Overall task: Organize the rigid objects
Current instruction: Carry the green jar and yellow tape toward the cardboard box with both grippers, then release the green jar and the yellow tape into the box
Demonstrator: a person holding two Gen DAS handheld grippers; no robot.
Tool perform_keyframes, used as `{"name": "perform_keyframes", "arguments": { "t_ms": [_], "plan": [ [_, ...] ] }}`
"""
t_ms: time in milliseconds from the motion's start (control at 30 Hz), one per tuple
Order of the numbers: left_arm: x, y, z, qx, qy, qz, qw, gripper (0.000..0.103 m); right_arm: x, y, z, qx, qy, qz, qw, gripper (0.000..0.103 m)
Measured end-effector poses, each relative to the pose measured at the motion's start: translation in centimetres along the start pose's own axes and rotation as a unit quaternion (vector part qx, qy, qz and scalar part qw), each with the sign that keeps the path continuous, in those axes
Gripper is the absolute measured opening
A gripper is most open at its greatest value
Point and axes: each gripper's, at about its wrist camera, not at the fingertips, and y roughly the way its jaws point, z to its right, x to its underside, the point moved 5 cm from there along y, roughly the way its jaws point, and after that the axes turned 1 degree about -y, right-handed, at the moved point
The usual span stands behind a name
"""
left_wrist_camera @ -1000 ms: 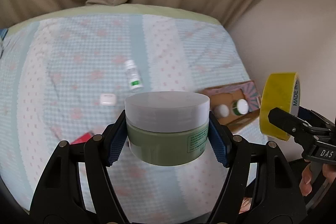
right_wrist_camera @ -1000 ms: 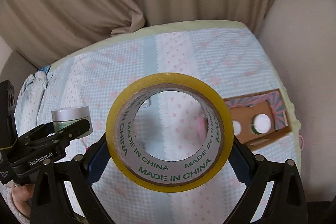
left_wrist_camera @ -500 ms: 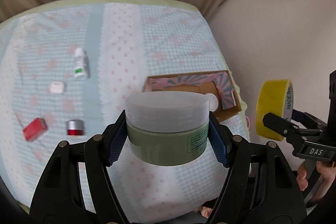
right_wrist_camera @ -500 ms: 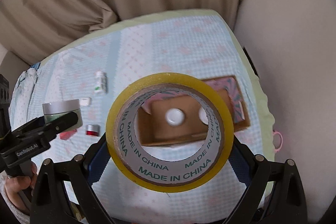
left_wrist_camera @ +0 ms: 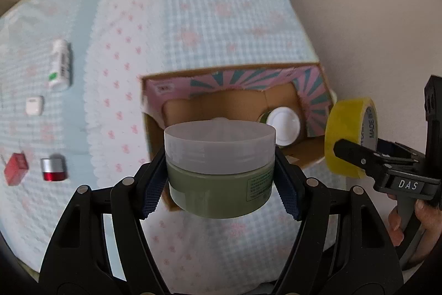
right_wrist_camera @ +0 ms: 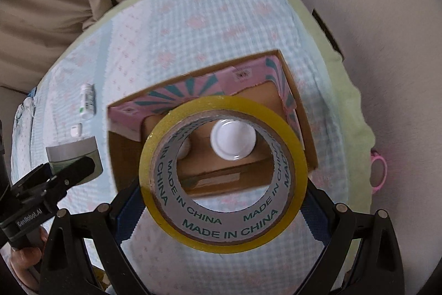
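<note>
My left gripper is shut on a green jar with a frosted white lid and holds it in the air over the near left part of an open cardboard box. My right gripper is shut on a yellow tape roll, held above the same box. Two white-lidded jars stand in the box; one shows through the roll. The tape roll also shows at the right of the left wrist view, and the jar at the left of the right wrist view.
On the checked blue bedspread left of the box lie a white tube with a green label, a small white case, a red block and a small red and silver jar. A beige wall borders the bed on the right, curtains at the back.
Both grippers have moved right and closer to the box with their loads still held. The box now fills the middle of both views.
</note>
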Motion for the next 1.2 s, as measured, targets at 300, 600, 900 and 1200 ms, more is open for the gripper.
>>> {"name": "perform_keyframes", "arguments": {
  "t_ms": [300,600,900,1200],
  "plan": [
    [1.0,6.7,-0.2,-0.025,0.02,-0.051,0.9982,0.067,-1.2,6.7,1.1,-0.012,-0.001,-0.039,0.999,0.097],
    [1.2,7.9,0.2,-0.055,0.049,-0.065,0.9952,0.092,-1.8,8.5,2.2,-0.024,0.037,-0.052,0.998,0.1],
    [1.2,5.5,1.0,-0.044,0.065,-0.034,0.9964,0.103,-2.1,6.5,3.9,-0.065,0.078,-0.041,0.994,0.103],
    [2.3,3.4,0.4,-0.047,0.059,-0.018,0.997,0.103,-0.5,4.6,4.1,-0.045,0.084,-0.025,0.995,0.103]
  ]
}}
